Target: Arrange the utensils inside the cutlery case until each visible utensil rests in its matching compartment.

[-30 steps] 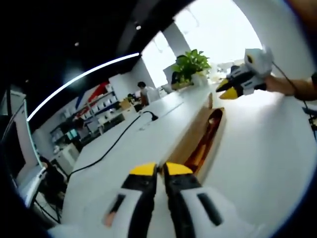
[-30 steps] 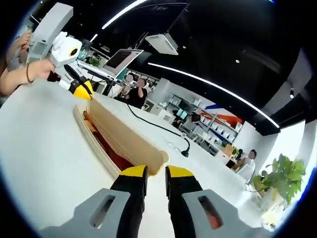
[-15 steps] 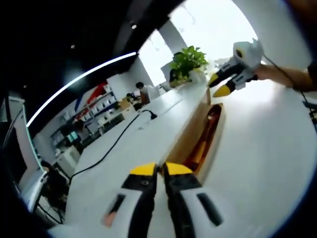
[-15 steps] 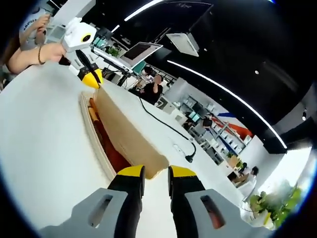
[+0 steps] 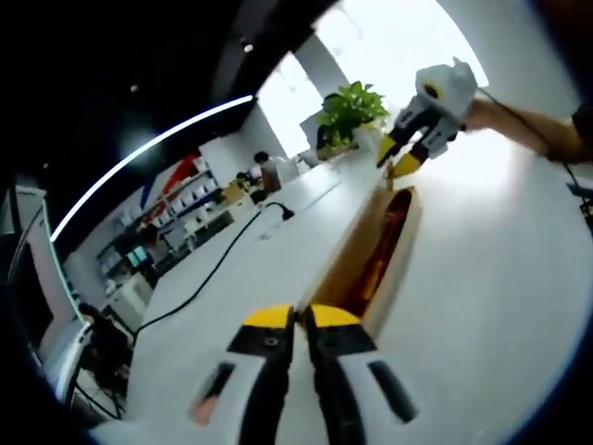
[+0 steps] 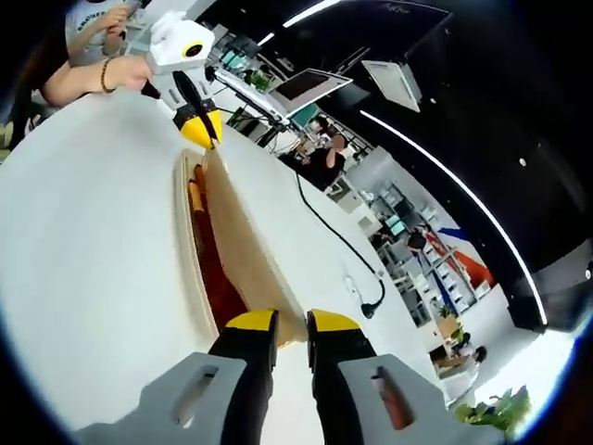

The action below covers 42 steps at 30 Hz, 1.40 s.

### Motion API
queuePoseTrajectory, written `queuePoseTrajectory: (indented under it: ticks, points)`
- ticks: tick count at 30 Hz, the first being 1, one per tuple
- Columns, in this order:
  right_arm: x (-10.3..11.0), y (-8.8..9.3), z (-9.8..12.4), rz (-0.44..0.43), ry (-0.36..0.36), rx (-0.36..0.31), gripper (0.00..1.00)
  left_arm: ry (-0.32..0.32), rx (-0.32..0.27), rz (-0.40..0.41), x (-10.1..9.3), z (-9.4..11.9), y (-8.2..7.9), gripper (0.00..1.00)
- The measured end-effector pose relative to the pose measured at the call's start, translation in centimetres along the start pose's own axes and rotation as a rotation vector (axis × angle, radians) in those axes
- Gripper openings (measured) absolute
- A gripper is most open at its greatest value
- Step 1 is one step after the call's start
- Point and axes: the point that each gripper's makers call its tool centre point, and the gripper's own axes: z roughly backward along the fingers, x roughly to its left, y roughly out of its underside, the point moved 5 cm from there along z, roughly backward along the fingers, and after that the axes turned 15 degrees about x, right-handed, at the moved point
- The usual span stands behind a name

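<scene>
A long wooden cutlery case [image 5: 347, 255] lies on the white table, its tall side wall toward me. Red-brown and orange utensils [image 5: 382, 250] lie inside; I cannot tell their kinds. My left gripper [image 5: 301, 317] sits at the case's near end with its jaws together, and I see nothing between them. My right gripper [image 5: 397, 162] hangs at the far end, just above the rim. In the right gripper view the case [image 6: 243, 255] runs away from my right gripper [image 6: 293, 322], whose jaws stand a narrow gap apart. There the left gripper [image 6: 200, 130] points down at the other end.
A black cable with a plug [image 5: 278, 215] crosses the table left of the case, also the cable [image 6: 371, 306]. A potted plant [image 5: 350, 113] stands at the table's end. A person's forearm [image 6: 93, 79] holds the left gripper. People and shelves are in the background.
In the left gripper view the right gripper has moved left and down onto the case's far end. The right gripper view has rolled and tipped toward the table. The jaws look unchanged.
</scene>
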Motion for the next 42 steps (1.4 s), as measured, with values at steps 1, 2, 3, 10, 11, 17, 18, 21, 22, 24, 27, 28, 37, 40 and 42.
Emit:
queuePoseTrajectory:
  ticks: [1,2,3,10,11,17,18,21,22,24,27,28,37,40,42]
  points:
    - [0.1,0.0,0.1,0.005,-0.004,-0.001,0.07,-0.007,0.005,-0.006,0.0,0.0,0.0,0.06]
    - [0.3,0.1,0.3,0.008,-0.007,0.000,0.06,-0.010,0.007,-0.009,0.0,0.0,0.0,0.06]
    - [0.4,0.2,0.4,0.006,-0.007,-0.003,0.06,-0.010,0.008,-0.009,-0.1,0.1,0.0,0.06]
    - [1.0,0.1,1.3,0.058,0.047,-0.021,0.04,-0.019,-0.022,-0.006,0.3,1.4,-0.8,0.07]
    - [0.9,-0.1,1.5,0.068,0.072,-0.025,0.04,-0.026,-0.022,-0.012,0.3,1.5,-0.9,0.08]
    - [0.5,-0.9,1.7,0.138,0.201,-0.007,0.04,-0.054,-0.002,-0.038,0.3,1.2,-0.7,0.08]
    - [0.5,-0.9,1.5,0.141,0.207,-0.006,0.04,-0.055,0.005,-0.038,0.3,1.0,-0.5,0.08]
    - [0.9,-0.7,1.1,0.154,0.208,0.004,0.04,-0.049,0.020,-0.035,0.3,0.9,-0.1,0.08]
    - [1.0,-0.5,1.0,0.156,0.204,0.007,0.04,-0.043,0.019,-0.028,0.4,0.8,-0.1,0.08]
    - [1.3,-0.4,0.9,0.162,0.204,0.011,0.04,-0.033,0.015,-0.015,0.4,0.9,0.0,0.08]
    - [1.3,-0.3,0.9,0.176,0.219,0.015,0.04,-0.025,0.012,-0.008,0.3,0.8,0.0,0.09]
    - [1.3,-0.4,0.8,0.180,0.221,0.019,0.04,-0.024,0.015,-0.008,0.3,0.8,0.0,0.09]
    - [1.6,-0.1,0.7,0.214,0.229,0.043,0.04,-0.006,0.050,-0.037,-0.3,0.3,0.5,0.09]
    - [1.7,0.0,0.7,0.219,0.233,0.046,0.04,-0.003,0.046,-0.029,-0.2,0.4,0.4,0.09]
    - [1.8,0.1,0.7,0.224,0.233,0.048,0.04,0.000,0.046,-0.029,-0.2,0.4,0.4,0.08]
